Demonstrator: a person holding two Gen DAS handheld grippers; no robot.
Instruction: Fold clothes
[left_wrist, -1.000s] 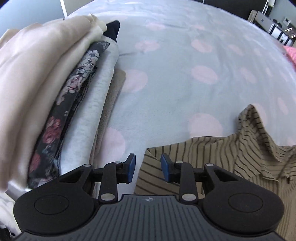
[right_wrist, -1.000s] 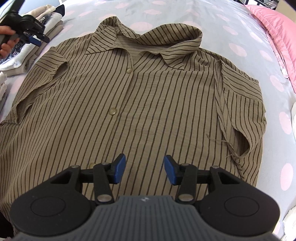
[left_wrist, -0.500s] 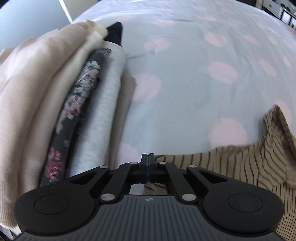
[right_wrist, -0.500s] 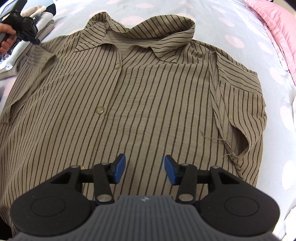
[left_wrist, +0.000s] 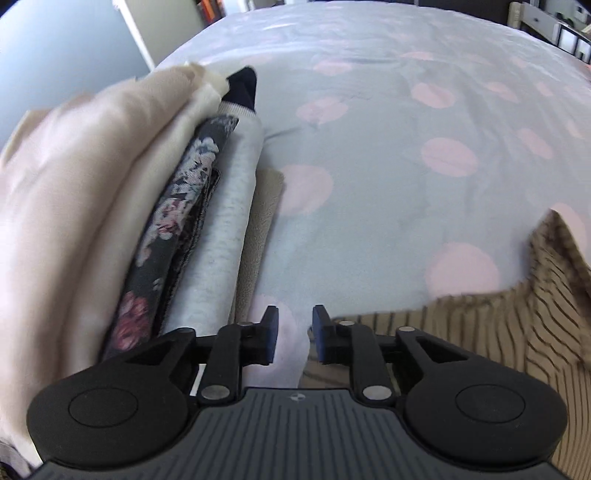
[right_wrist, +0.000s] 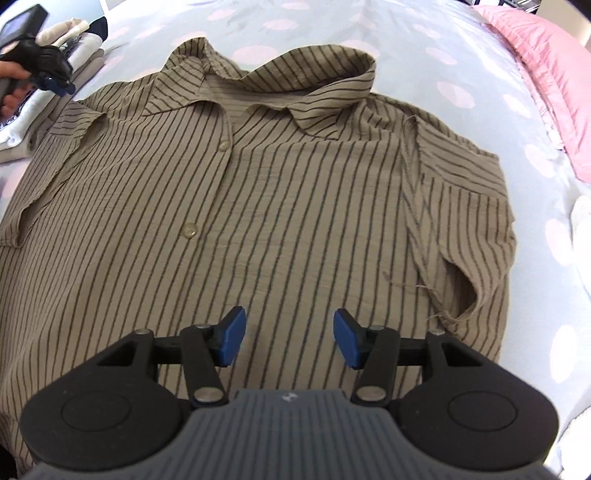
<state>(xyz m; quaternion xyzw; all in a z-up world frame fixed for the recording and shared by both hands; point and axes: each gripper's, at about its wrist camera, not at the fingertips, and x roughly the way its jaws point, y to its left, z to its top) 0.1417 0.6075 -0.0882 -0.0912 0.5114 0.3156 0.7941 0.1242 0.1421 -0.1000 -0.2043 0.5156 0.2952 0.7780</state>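
The left gripper (left_wrist: 294, 334) jaws have just reopened beside the shirt (right_wrist: 280, 206) sleeve, empty; the right gripper (right_wrist: 289, 339) jaws widen above its front. Sleeve released; folding pending.

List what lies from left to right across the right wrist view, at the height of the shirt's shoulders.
Hand holding the left tool → stack of folded clothes → brown striped shirt → spotted bedspread → pink pillow.
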